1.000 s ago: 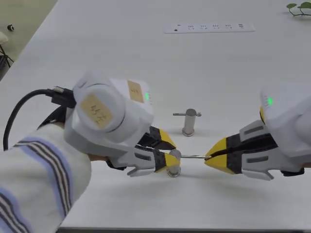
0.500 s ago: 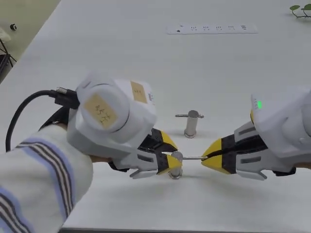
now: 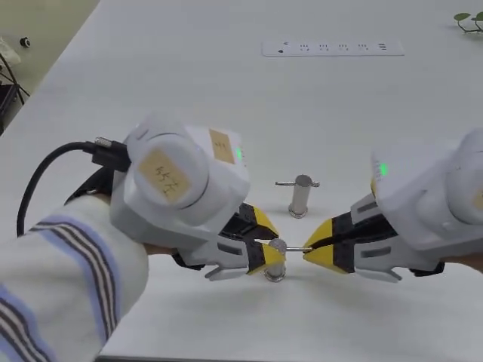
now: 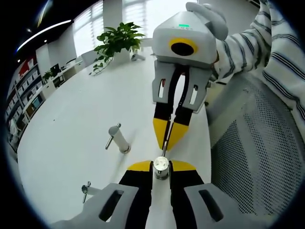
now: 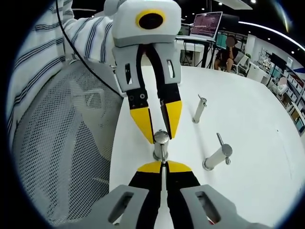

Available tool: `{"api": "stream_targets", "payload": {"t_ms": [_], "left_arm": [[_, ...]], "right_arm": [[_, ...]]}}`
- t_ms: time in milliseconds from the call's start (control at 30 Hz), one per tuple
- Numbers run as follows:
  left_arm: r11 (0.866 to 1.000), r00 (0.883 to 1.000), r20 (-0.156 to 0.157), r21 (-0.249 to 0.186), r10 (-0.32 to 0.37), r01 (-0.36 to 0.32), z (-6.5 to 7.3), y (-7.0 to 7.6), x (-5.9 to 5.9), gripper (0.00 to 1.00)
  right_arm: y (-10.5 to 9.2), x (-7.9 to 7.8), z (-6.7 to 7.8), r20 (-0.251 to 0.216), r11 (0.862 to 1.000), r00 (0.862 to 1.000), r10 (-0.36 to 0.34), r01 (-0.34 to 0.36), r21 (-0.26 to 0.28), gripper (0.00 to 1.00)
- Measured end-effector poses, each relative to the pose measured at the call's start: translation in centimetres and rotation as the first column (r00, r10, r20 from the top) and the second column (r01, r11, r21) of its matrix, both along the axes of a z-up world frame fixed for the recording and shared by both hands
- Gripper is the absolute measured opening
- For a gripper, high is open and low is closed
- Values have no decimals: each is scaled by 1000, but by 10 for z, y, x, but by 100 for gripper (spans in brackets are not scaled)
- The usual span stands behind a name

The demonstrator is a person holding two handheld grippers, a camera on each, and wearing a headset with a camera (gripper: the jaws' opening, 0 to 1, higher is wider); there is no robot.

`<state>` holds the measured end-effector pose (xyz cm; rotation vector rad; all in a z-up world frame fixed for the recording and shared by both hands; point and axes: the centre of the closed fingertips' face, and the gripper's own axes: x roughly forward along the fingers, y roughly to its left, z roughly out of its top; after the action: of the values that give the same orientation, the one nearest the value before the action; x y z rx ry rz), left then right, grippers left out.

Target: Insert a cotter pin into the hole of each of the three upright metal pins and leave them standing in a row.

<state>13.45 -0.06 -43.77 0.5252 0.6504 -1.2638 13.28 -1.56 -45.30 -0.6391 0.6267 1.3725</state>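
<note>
My left gripper is shut on an upright metal pin near the table's front edge. The right gripper is shut on a thin cotter pin, whose tip sits at the hole in that pin's head. In the left gripper view my jaws clamp the pin, and the right gripper's yellow tips hold the cotter pin just above it. A second upright pin with a cotter pin through it stands behind. A third pin, also with a cotter pin through it, stands to the left.
A white power strip lies at the far side of the white table. A plant is at the far right corner. The table's front edge runs just below the grippers, with a mesh chair beside it.
The right gripper has moved left toward the held pin. The exposed length of cotter pin between the grippers has shortened. The left gripper holds steady.
</note>
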Motion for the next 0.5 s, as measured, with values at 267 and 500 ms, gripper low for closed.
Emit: {"api": "stream_targets", "payload": {"t_ms": [267,500], "left_arm": [[1000,1000,-2,-1,2,-2,0,1,-2,9],[1000,1000,-2,0,3,-3,-1,1,-2,9]], "right_arm": [[3,-2,0,6,1000,1000,12,-12,0,0],[5,-3,-1,7,1000,1000,14,-14,3,0]]}}
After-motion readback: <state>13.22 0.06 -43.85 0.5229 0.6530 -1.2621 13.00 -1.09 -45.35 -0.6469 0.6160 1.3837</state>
